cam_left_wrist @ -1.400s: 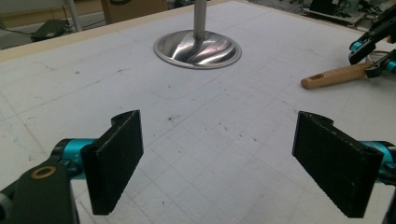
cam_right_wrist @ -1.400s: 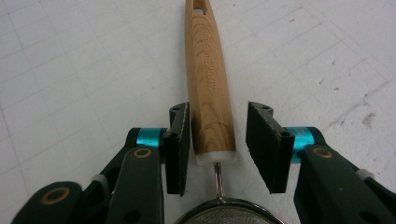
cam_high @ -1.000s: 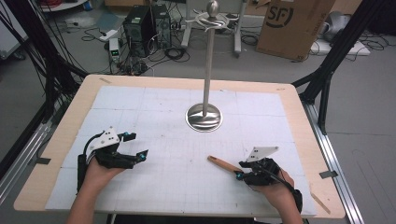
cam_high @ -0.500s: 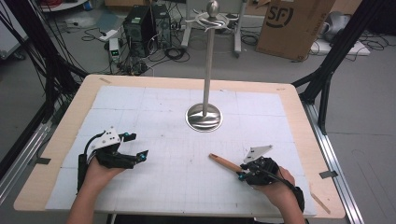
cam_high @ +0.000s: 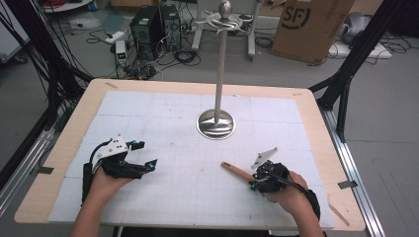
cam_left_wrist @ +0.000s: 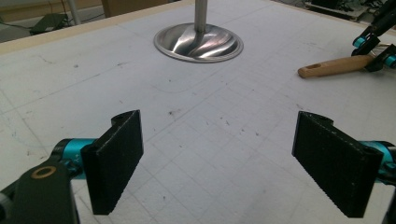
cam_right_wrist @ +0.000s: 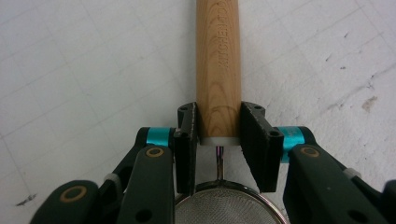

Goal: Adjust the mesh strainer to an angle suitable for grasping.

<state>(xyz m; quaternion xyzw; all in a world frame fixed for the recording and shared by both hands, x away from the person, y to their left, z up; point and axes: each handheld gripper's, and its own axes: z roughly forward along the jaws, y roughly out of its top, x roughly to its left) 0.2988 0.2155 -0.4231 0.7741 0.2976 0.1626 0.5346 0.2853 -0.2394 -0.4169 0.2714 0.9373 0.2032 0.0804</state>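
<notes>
The right hand-held gripper (cam_right_wrist: pixel 218 140) is clamped on the wooden handle (cam_right_wrist: pixel 218 60) of a small mesh strainer (cam_right_wrist: pixel 222 205), jaws set just above the handle's white collar, at the table's (cam_high: pixel 64 148) near right; the handle lies low over the white gridded mat (cam_high: pixel 163 118) and points toward the centre. The left hand-held gripper (cam_left_wrist: pixel 233 163) rests at the near left with jaws wide apart and nothing between them. A metal stand (cam_high: pixel 217 123) with hooks at its top stands mid-table, well apart from both. Judged step: carrying the strainer to hang it on the stand. Recommended: keep the grip square, lift clear of the mat before turning, and present the handle's end hole to a hook slowly. Lettering is embossed along the handle, too blurred to read with confidence. A cardboard box (cam_high: pixel 309 29) on the floor behind is marked "SF".
</notes>
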